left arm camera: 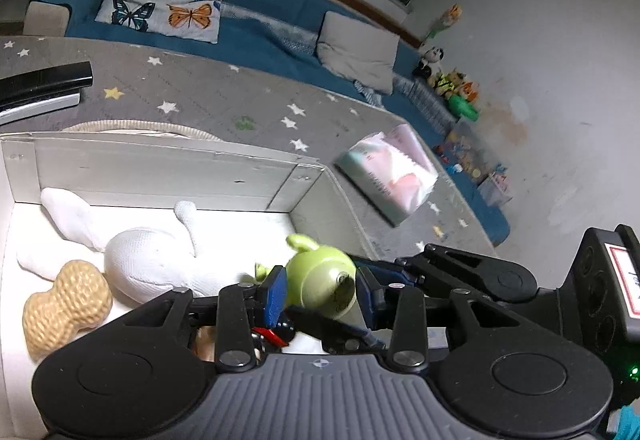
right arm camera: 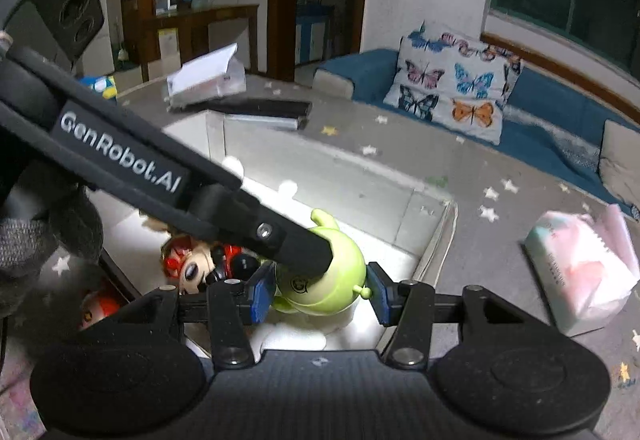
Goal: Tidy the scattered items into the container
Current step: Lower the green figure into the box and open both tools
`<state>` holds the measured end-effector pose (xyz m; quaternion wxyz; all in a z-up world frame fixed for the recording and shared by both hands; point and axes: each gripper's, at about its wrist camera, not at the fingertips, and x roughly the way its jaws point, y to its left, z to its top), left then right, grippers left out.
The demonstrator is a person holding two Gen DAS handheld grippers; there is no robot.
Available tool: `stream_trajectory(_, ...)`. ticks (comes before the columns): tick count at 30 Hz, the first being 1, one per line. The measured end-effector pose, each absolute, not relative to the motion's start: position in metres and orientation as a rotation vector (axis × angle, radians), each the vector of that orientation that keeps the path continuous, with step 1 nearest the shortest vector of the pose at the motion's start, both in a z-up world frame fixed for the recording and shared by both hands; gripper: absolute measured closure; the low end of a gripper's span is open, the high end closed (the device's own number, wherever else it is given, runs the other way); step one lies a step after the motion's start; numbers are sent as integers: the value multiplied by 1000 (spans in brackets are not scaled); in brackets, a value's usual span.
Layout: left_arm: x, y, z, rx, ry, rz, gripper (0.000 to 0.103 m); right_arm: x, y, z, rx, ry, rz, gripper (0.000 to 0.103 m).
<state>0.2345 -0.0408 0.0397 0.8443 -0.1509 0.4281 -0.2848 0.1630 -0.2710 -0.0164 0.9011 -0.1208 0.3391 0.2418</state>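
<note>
now the green toy (left arm camera: 324, 276) hangs over the box (left arm camera: 160, 168), pinched between the left gripper (left arm camera: 320, 290) pads; the right gripper (right arm camera: 320, 294) brackets it too, contact unclear.

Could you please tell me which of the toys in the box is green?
The round green alien toy between the left gripper fingers; the rabbit is white, the peanut tan.

A home living room: blue sofa (left arm camera: 260, 28), butterfly cushion (right arm camera: 452, 84), wooden cabinet (right arm camera: 192, 24)
</note>
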Motion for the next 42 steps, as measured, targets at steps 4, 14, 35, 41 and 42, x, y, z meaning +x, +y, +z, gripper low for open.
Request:
stream_trajectory(4, 240, -45, 33, -296, 934, -591, 65, 164, -267, -23, -277, 722, 501, 54)
stream_trajectory(14, 243, -49, 28, -282, 956, -588, 67, 163, -268, -22, -293, 727, 515, 53)
stream_trajectory(35, 238, -44, 35, -318, 951, -567, 67, 130, -287, -8, -203, 669, 502, 52)
stream_trajectory(41, 227, -38, 45, -316, 916, -566, 67, 115, -288, 0, -193, 636, 493, 52)
stream_trajectory(42, 224, -36, 47, -315, 909, -566, 67, 112, -289, 1, -188, 629, 493, 52)
